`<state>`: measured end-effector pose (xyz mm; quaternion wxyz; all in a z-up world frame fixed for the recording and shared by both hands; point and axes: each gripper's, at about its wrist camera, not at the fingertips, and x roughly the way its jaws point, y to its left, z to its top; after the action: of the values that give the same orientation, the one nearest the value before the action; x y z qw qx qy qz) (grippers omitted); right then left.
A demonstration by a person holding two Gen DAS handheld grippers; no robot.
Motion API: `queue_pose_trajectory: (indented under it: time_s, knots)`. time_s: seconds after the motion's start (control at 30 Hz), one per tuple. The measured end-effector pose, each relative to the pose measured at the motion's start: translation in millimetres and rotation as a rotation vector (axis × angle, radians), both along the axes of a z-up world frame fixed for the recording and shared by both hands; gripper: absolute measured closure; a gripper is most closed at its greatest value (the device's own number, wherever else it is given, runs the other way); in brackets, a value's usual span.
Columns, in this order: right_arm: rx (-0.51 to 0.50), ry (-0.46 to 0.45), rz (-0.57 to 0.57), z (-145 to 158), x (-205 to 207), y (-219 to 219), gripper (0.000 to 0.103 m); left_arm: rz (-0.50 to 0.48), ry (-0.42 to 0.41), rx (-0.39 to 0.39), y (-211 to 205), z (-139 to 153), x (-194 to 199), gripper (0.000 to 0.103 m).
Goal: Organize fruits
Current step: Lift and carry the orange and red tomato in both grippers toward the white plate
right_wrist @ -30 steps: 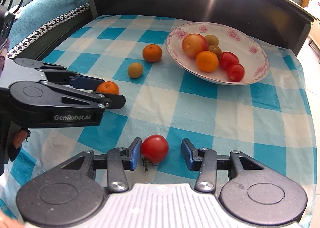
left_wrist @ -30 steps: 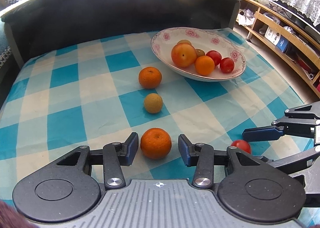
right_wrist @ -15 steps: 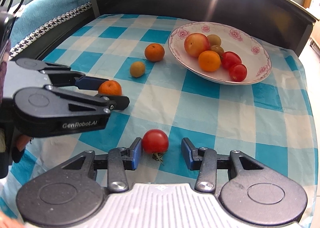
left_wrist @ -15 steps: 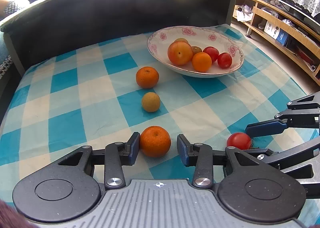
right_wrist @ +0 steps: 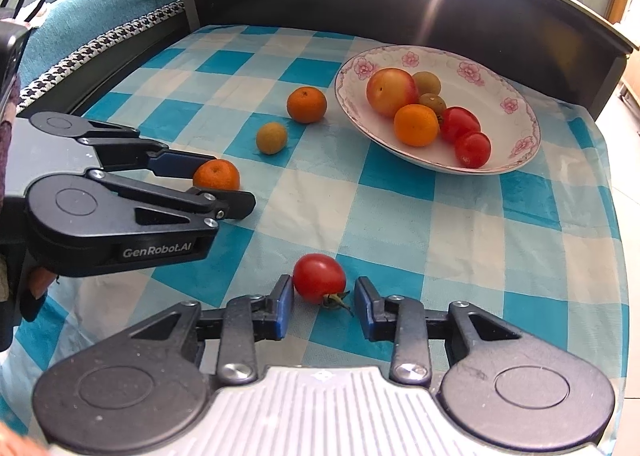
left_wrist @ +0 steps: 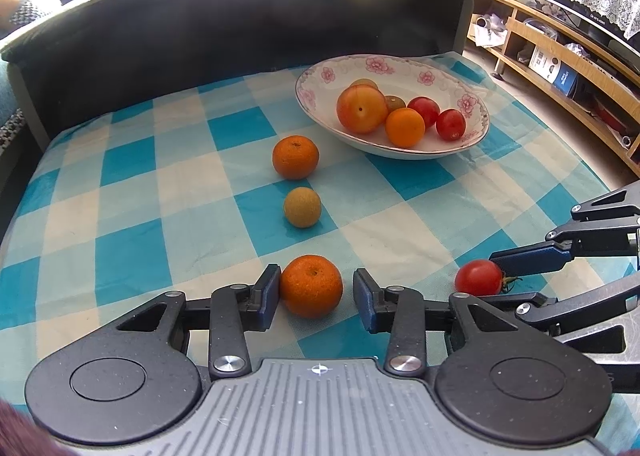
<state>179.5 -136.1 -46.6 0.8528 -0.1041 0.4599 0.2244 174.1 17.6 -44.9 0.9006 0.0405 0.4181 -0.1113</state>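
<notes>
in your left wrist view, your left gripper (left_wrist: 314, 294) sits low over the checked cloth (left_wrist: 132, 191) on the surface, its fingers (left_wrist: 267, 292) parted wide around a mandarin (left_wrist: 311, 286); the left pad touches the fruit, the right pad stands just clear, so nothing is clamped. straight ahead of the fingers lie a small brown fruit (left_wrist: 302, 207), then a second mandarin (left_wrist: 295, 157), and ahead to the right the flowered bowl (left_wrist: 400, 69) holding more fruit. in your right wrist view, your right gripper (right_wrist: 323, 304) has its fingers (right_wrist: 285, 306) spread around a red tomato (right_wrist: 319, 278), the left pad touching it, the right pad apart, stem toward you. the bowl lies ahead and right of those fingers.
</notes>
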Motion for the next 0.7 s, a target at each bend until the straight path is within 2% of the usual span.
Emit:
queue_pose_trajectory:
  time_s: [0.33, 0.57, 0.7]
  knots:
    - [0.031, 0.008, 0.020, 0.3, 3.9, -4.3, 0.061, -0.011, 0.001, -0.001, 0.3, 0.0, -0.2, 0.053]
    - [0.017, -0.001, 0.060, -0.7, 4.0, 3.3, 0.061, -0.014, -0.005, 0.008, -1.2, -0.5, -1.0, 0.053]
    - [-0.002, 0.000, 0.060, -0.8, 3.0, 5.4, 0.062, -0.010, -0.011, 0.019, -2.7, -0.8, -1.9, 0.058]
